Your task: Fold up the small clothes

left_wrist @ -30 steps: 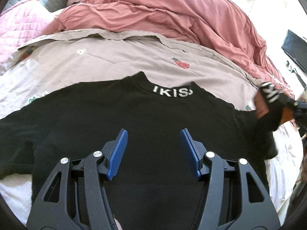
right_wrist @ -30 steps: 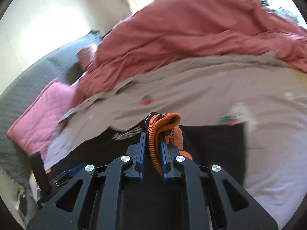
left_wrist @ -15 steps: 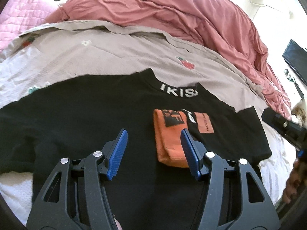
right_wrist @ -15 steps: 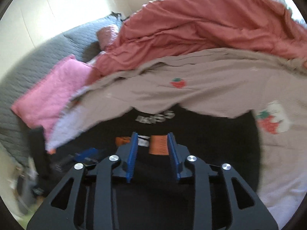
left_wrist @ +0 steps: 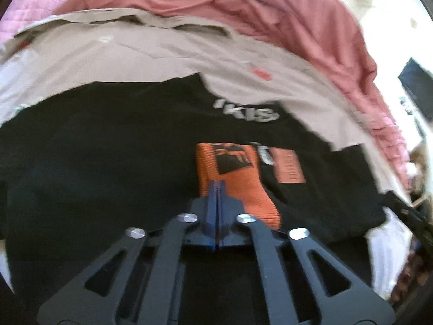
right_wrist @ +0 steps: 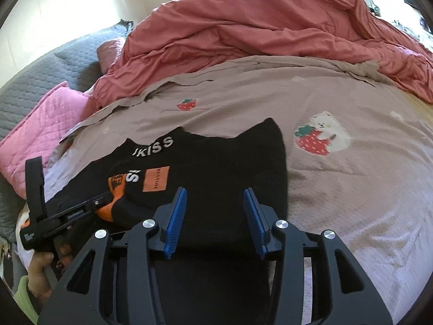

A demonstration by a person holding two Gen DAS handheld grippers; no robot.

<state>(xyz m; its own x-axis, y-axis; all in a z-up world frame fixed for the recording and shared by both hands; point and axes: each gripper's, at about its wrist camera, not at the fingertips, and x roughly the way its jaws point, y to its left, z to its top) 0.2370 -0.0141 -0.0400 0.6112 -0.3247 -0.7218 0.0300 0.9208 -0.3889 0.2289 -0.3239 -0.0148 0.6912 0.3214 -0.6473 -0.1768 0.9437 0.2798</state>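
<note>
A: We see a black shirt (right_wrist: pixel 216 168) lying flat on a taupe strawberry-print bedspread (right_wrist: pixel 338 189), with an orange sock (left_wrist: pixel 238 184) resting on it.

B: Our left gripper (left_wrist: pixel 217 187) has just closed, pads together over the sock's near edge; nothing shows between them. Our right gripper (right_wrist: pixel 215 211) has been opening and stands apart above the shirt, empty.

A: Only the right view shows the bear patch (right_wrist: pixel 322 135); bare bedspread lies beyond the shirt's right edge.
</note>
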